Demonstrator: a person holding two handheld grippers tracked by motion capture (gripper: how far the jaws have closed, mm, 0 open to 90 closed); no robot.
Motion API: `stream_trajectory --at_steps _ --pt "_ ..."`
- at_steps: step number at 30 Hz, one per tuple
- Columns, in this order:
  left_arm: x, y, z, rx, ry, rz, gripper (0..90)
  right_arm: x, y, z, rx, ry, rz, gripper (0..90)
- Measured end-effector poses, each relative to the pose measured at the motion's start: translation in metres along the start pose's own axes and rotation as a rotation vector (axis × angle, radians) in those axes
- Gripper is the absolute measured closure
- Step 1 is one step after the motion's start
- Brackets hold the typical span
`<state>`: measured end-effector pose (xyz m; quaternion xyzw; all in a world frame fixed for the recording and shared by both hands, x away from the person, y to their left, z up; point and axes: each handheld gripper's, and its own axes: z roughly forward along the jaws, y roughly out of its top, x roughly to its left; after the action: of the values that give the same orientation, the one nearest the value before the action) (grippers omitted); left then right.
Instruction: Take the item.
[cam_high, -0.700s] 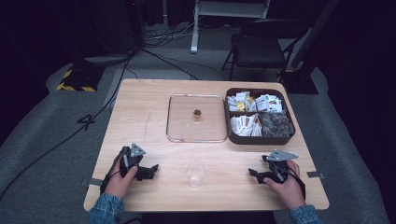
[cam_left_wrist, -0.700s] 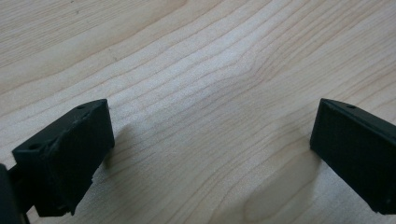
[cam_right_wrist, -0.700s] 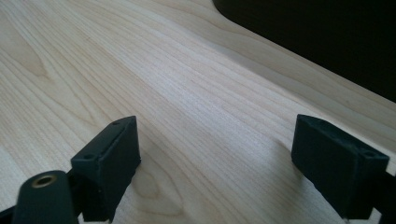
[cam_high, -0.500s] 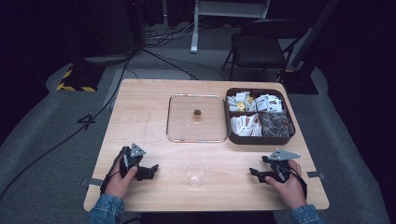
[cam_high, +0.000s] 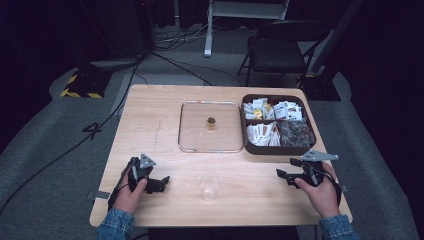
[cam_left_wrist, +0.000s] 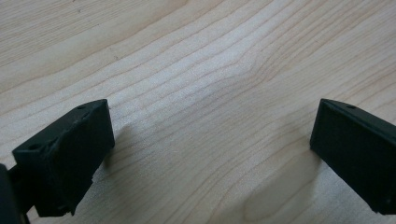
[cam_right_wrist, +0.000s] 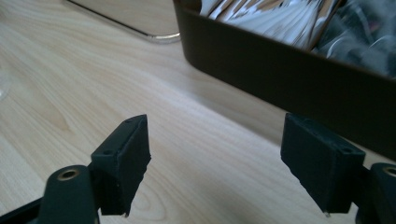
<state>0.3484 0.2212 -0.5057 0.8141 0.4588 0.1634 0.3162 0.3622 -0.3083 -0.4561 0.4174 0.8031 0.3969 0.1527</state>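
Observation:
A clear plastic cup (cam_high: 209, 185) stands upright near the front middle of the wooden table (cam_high: 155, 125). My left gripper (cam_high: 161, 183) rests low on the table left of the cup, open, with bare wood between its jaws (cam_left_wrist: 210, 154). To the cup's right my right gripper (cam_high: 283, 175) also sits open and holds nothing (cam_right_wrist: 215, 158). A clear square lid with a small brass knob (cam_high: 211, 121) lies flat at mid-table. Beside it, a dark brown box (cam_high: 278, 123) holds sachets and packets; its wall (cam_right_wrist: 280, 79) stands just beyond my right jaws.
A folding chair (cam_high: 280, 50) and a metal stand (cam_high: 240, 15) sit beyond the far edge of the table. Cables run across the grey floor (cam_high: 60, 150) at the left. Bare wood lies on the table's left half.

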Motion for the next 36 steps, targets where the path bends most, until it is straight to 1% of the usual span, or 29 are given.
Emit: stream_trajectory --at_steps 4,8,11,14,16,19,22,23,27,29,33,34,36 --pt "0.000 0.000 0.000 0.000 0.001 -0.002 0.1 -0.006 0.011 -0.009 -0.040 -0.019 -0.010 23.2" --pt "0.000 0.000 0.000 0.000 0.001 -0.002 0.1 -0.013 0.022 -0.016 -0.064 -0.033 -0.011 23.5" --pt "0.000 0.000 0.000 0.002 0.001 -0.003 0.1 -0.019 0.028 -0.020 -0.072 -0.049 0.007 23.5" --pt "0.000 0.000 0.000 0.000 0.004 -0.004 0.1 -0.024 0.035 -0.021 -0.078 -0.070 0.015 23.4" --pt "0.000 0.000 0.000 0.000 0.004 -0.003 0.1 -0.028 0.040 -0.022 -0.092 -0.081 0.026 22.9" --pt "0.000 0.000 0.000 0.002 0.002 -0.003 0.1 -0.034 0.047 -0.020 -0.117 -0.100 0.045 20.6" --pt "0.000 0.000 0.000 0.000 0.001 -0.006 0.1 -0.042 0.051 -0.016 -0.114 -0.137 0.042 18.3" --pt "0.000 0.000 0.000 0.000 0.001 -0.006 0.1 -0.044 0.052 -0.014 -0.118 -0.152 0.048 18.0" --pt "0.000 0.001 0.000 0.000 0.002 0.000 0.1 -0.057 0.056 -0.010 -0.126 -0.174 0.076 17.2" --pt "0.000 0.001 0.001 0.002 -0.001 -0.006 0.1 -0.063 0.059 -0.008 -0.121 -0.183 0.081 17.2" --pt "0.000 0.001 0.001 0.001 0.002 -0.002 0.1 -0.075 0.064 -0.004 -0.107 -0.206 0.084 17.4" --pt "0.000 0.002 0.001 0.000 0.002 -0.002 0.1 -0.078 0.066 -0.004 -0.099 -0.213 0.081 18.1" --pt "0.000 0.002 0.002 -0.002 0.003 -0.004 0.0 -0.081 0.069 -0.002 -0.102 -0.219 0.086 20.2"
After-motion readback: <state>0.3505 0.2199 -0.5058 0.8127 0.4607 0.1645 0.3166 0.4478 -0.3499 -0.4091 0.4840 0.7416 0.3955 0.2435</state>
